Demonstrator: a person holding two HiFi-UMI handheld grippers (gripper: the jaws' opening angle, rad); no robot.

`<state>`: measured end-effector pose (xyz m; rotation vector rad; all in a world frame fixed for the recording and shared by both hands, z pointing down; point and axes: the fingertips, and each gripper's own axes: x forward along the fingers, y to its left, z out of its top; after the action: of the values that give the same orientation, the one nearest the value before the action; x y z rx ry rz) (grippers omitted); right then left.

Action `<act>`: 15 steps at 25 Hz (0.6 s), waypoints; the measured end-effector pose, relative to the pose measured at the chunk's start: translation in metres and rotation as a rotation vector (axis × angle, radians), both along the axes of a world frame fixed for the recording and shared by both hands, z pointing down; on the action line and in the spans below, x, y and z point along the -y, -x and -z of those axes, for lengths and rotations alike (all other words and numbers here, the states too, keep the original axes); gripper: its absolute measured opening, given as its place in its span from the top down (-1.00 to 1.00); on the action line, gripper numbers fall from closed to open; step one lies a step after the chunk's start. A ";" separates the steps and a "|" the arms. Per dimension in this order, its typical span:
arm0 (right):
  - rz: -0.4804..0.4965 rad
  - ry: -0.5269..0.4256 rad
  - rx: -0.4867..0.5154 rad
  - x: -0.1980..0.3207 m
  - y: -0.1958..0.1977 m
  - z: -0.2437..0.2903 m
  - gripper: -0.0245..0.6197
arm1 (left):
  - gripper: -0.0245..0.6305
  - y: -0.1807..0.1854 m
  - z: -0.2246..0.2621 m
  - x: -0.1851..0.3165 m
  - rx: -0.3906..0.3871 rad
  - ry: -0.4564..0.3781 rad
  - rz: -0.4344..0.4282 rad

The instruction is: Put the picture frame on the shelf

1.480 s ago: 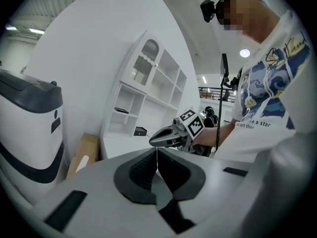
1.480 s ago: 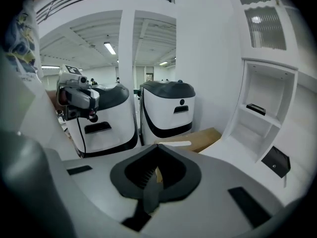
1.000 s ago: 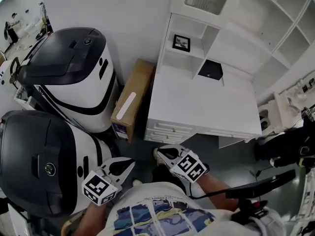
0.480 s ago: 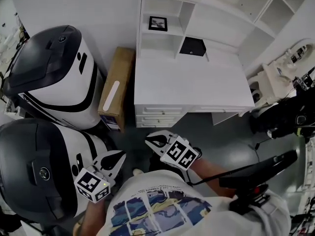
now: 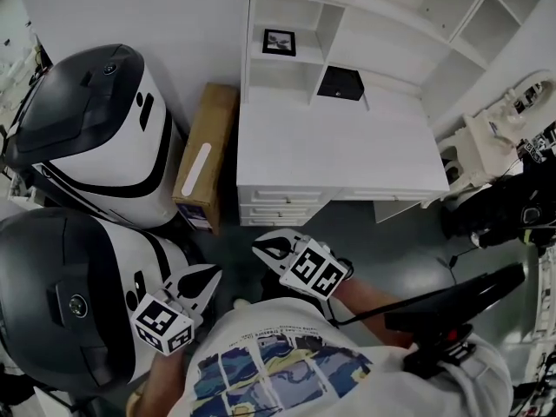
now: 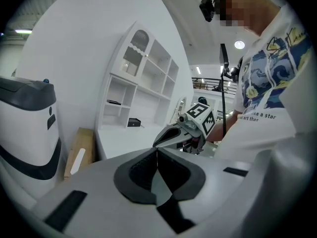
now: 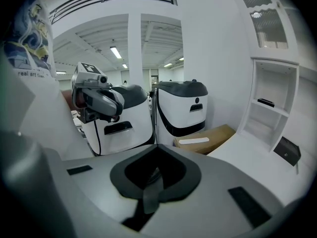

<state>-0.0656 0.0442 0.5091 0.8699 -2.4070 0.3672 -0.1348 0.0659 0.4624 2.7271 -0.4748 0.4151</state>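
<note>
White shelving [image 5: 304, 24] rises along the rear edge of a white table [image 5: 339, 159], and the picture frame [image 5: 279, 42] stands in its left column. The frame, small with a dark border, rests on the board above the lowest compartment, over the table's rear left corner. A black box [image 5: 340, 82] lies on the table top at the rear edge, just right of that column and apart from the frame.

Both grippers are off the table, beyond its front edge and over the grey floor [image 5: 391, 250], close to the person's printed shirt [image 5: 278, 372]. The left gripper [image 5: 214, 274] points its tips up toward the table's front left corner. In its own view its fingers [image 6: 138, 167] are pressed together with nothing between them. The right gripper [image 5: 258, 248] sits just beside it, nearer the drawers at the front edge. Its fingers [image 7: 173, 172] are likewise fully closed and empty.

A long cardboard box [image 5: 206, 156] leans against the table's left edge. Left of it stand two large white-and-black machines [image 5: 95, 137], the nearer one beside the left gripper.
</note>
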 end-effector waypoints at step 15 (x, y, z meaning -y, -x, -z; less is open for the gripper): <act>0.034 -0.023 0.004 -0.005 0.013 0.002 0.85 | 0.88 0.013 -0.001 -0.010 0.012 -0.008 0.033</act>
<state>-0.0788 0.0491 0.5071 0.8379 -2.4311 0.3300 -0.1474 0.0762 0.4638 2.7217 -0.5255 0.4220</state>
